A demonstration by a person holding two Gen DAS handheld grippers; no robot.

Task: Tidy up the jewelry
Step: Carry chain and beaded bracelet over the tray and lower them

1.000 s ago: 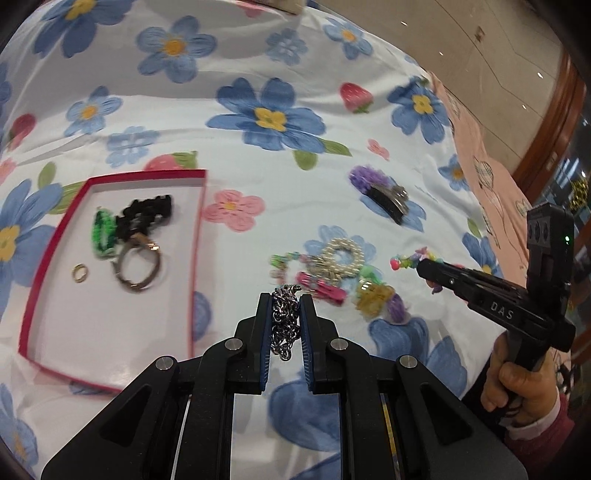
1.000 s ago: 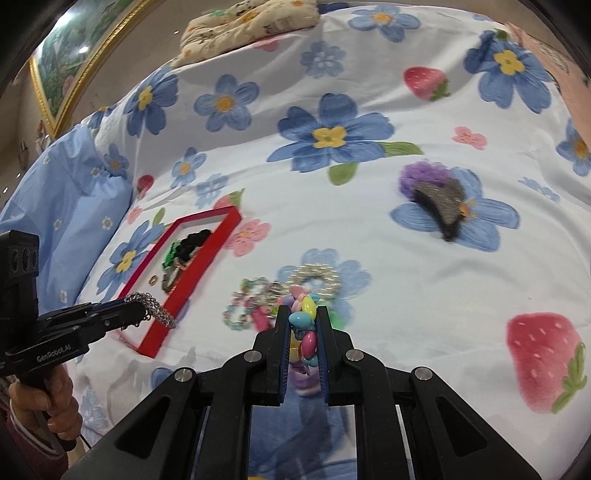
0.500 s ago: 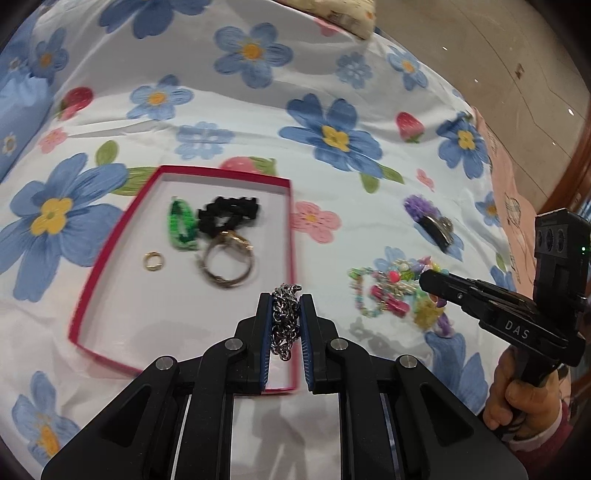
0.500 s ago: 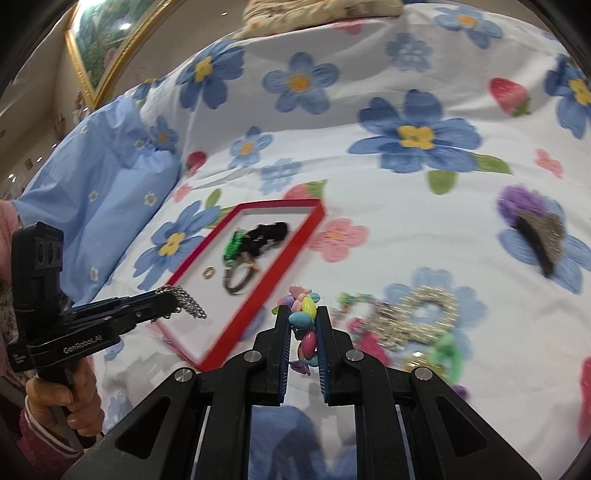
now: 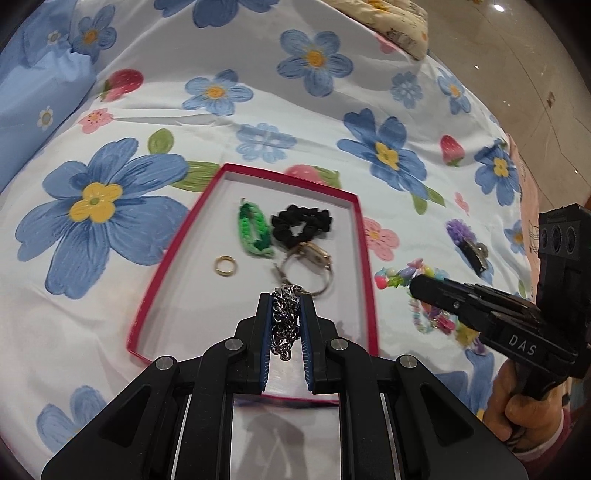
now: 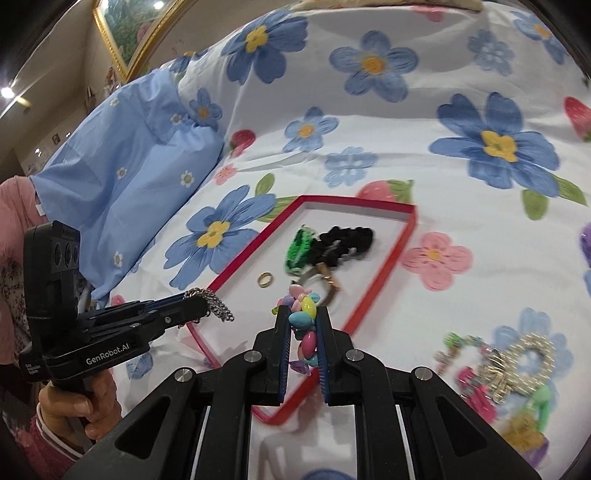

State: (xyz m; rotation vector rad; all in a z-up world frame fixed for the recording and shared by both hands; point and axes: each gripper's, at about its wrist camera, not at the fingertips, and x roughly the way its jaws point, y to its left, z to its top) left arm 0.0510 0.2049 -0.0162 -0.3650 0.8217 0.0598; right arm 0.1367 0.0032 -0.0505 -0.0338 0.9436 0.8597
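A red-rimmed tray (image 5: 364, 258) (image 6: 376, 280) lies on the flowered bedspread. In it are a green woven band (image 5: 255, 230), a black scrunchie (image 5: 301, 225), a gold ring (image 5: 225, 265) and a metal key ring (image 5: 310, 271). My left gripper (image 5: 285, 299) is shut on a silver chain (image 5: 282, 325) and holds it over the tray's near half; it also shows in the right wrist view (image 6: 199, 306). My right gripper (image 6: 303, 314) is shut on a pastel bead bracelet (image 6: 304, 321) above the tray's near right rim.
Loose jewelry lies right of the tray: a pearl ring and coloured bead pieces (image 6: 517, 365), and a dark hair clip on a purple flower (image 5: 476, 254). A blue pillow (image 6: 129, 177) lies at the left. A folded cloth (image 5: 388, 18) lies at the far edge.
Both grippers have moved left from the loose pile to above the tray, each still holding its piece. The tray now sits nearer the centre of both views.
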